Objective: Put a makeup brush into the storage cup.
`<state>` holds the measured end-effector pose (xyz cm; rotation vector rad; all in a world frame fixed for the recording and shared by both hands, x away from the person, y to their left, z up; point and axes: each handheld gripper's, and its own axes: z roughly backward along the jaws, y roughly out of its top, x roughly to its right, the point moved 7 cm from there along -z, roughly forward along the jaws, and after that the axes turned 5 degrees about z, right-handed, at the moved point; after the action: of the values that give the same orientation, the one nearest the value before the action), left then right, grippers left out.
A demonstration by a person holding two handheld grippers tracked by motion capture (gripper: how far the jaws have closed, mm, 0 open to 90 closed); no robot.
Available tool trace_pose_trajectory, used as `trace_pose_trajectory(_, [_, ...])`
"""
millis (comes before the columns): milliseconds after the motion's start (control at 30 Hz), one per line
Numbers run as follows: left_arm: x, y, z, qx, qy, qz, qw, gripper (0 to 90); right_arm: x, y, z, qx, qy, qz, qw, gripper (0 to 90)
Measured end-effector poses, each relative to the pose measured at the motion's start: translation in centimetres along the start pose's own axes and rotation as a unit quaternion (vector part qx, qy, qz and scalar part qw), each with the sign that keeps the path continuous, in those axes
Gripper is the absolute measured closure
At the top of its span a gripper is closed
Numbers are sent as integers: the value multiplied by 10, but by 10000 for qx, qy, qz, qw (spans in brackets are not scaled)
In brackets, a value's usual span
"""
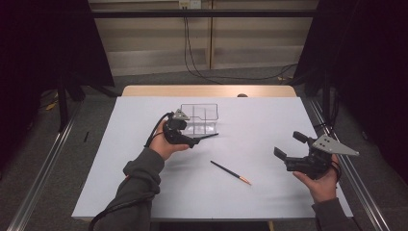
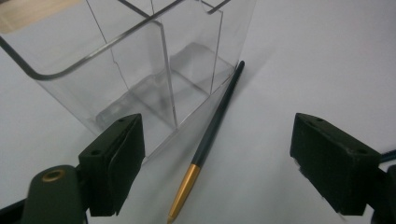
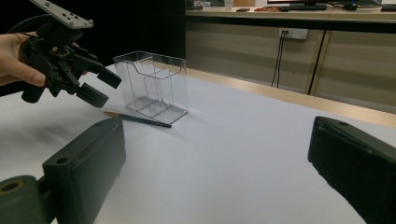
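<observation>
A dark brush with a gold ferrule (image 2: 210, 135) lies on the white table against the foot of a clear divided acrylic box (image 2: 140, 74). My left gripper (image 2: 217, 144) hovers over it, open, with the brush between the jaws and touching neither pad. From above, the left gripper (image 1: 192, 139) sits just in front of the box (image 1: 199, 118) with that brush (image 1: 208, 136) at its tips. A second dark brush with an orange tip (image 1: 231, 173) lies mid-table. My right gripper (image 1: 290, 145) is open and holds nothing, off to the right. Its own view shows the left gripper (image 3: 103, 87), the box (image 3: 152, 86) and the brush (image 3: 140, 119).
The white table top (image 1: 260, 120) has a wooden strip (image 1: 207, 90) along its far edge. Metal rails (image 1: 43, 159) run along both sides of the table. Cables hang down the back wall (image 1: 190, 48).
</observation>
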<state>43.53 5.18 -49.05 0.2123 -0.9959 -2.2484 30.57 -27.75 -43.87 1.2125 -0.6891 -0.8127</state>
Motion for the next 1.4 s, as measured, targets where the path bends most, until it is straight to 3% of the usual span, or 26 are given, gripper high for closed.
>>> trace_pose_trajectory(300, [-1, -1, -2, -419, -2, -21, 9991, 250, 2, -1, 0, 13, -11, 2, 10000, 38])
trace_pose_trajectory(433, [0, 0, -4, -582, 7, -89, 9983, 274, 2, 0, 0, 17, -3, -19, 10000, 38])
trace_pose_trajectory(467, [-1, 0, -4, -686, -27, -183, 9975, 278, 2, -1, 0, 15, 3, -21, 10000, 38])
trace_pose_trajectory(500, [0, 1, -6, -595, 16, -112, 9982, 285, 2, -1, 0, 16, 5, -19, 10000, 38])
trace_pose_trajectory(567, [0, 1, -4, -789, -86, -262, 9965, 307, 2, -1, 0, 26, -30, -29, 10000, 38])
trace_pose_trajectory(633, [0, 2, -5, -851, -10, -367, 9957, 325, 2, -1, 1, -2, -6, -47, 10000, 38])
trace_pose_trajectory(700, [1, 1, -6, -925, -107, -375, 9949, 343, 2, -1, 1, 34, -31, -87, 10000, 38])
trace_pose_trajectory(800, [1, 1, -9, -967, -90, -370, 9946, 353, 3, -1, 1, 43, -24, -84, 10000, 38])
trace_pose_trajectory(933, [-1, -1, -10, -1146, -111, -463, 9923, 372, 4, 0, 2, 55, -63, -115, 9999, 38])
trace_pose_trajectory(1133, [0, -1, -13, -1228, -100, -443, 9914, 403, 4, 0, 2, 67, -61, -76, 9999, 38])
trace_pose_trajectory(1233, [0, -3, -13, -1380, -105, -598, 9886, 424, 3, 0, 2, 46, -69, -104, 9999, 38])
trace_pose_trajectory(1400, [-2, -5, -16, -1440, -78, -578, 9879, 443, 3, 0, 2, 40, -34, -81, 10000, 38])
